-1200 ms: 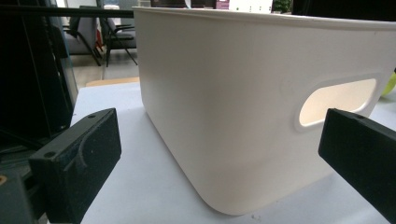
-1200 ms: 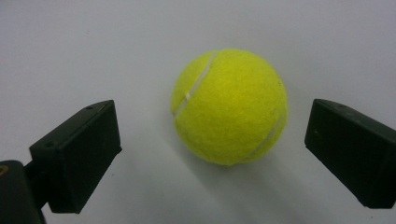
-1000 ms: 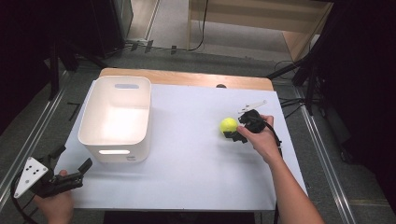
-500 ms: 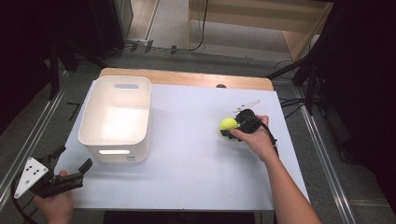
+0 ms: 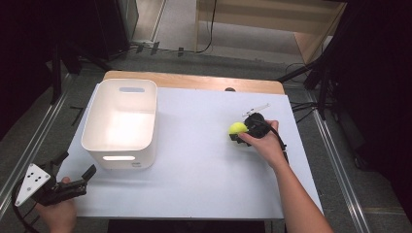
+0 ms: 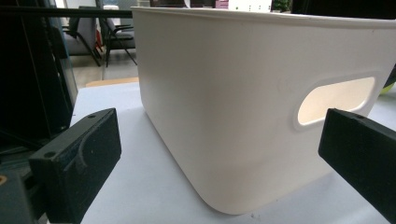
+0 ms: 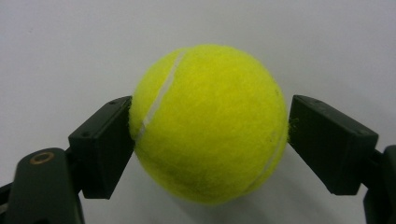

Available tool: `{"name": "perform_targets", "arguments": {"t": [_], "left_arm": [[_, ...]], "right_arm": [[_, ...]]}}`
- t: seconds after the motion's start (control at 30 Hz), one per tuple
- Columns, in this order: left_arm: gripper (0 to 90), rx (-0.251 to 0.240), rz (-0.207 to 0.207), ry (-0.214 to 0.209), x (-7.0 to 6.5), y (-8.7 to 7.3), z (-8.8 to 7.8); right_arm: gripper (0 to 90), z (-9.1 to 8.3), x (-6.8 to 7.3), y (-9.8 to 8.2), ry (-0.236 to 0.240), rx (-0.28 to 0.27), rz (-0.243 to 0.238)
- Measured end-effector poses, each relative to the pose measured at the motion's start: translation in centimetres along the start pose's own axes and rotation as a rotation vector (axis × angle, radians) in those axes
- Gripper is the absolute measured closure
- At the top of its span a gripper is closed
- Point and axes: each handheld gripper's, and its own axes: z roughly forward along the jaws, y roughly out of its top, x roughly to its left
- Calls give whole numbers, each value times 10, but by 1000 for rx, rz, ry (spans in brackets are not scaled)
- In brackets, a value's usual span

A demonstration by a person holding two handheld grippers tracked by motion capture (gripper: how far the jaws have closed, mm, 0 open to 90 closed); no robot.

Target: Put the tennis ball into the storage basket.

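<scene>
A yellow-green tennis ball lies on the white table at the right. My right gripper comes at it from the right. Its jaws have just been closing with the ball between them. In the right gripper view both black pads press on the sides of the tennis ball. My left gripper is held at the table's front left corner with its jaws open and nothing between them. It faces the near wall of a white plastic bin. The bin stands at the table's left.
A small thin white object lies on the table just behind the right gripper. A wooden strip runs along the table's far edge. Metal rails flank the table on both sides.
The right gripper's jaws have closed in around the tennis ball, and the hand has shifted slightly. The left hand and the bin have not moved.
</scene>
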Motion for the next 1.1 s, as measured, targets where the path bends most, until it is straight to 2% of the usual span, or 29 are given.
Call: {"name": "perform_targets", "arguments": {"t": [0.2,0.3,0.57,1.1], "left_arm": [[0,0,0,0,0,0,0],[0,-2,-1,-1,0,0,0],[0,-2,-1,-3,0,0,0],[0,1,0,0,0,0,0]], "right_arm": [[184,2,2,2,-3,-7,-2],[228,4,4,3,4,-15,2],[237,4,4,4,4,-13,-7],[240,-12,4,8,19,-47,-34]]}}
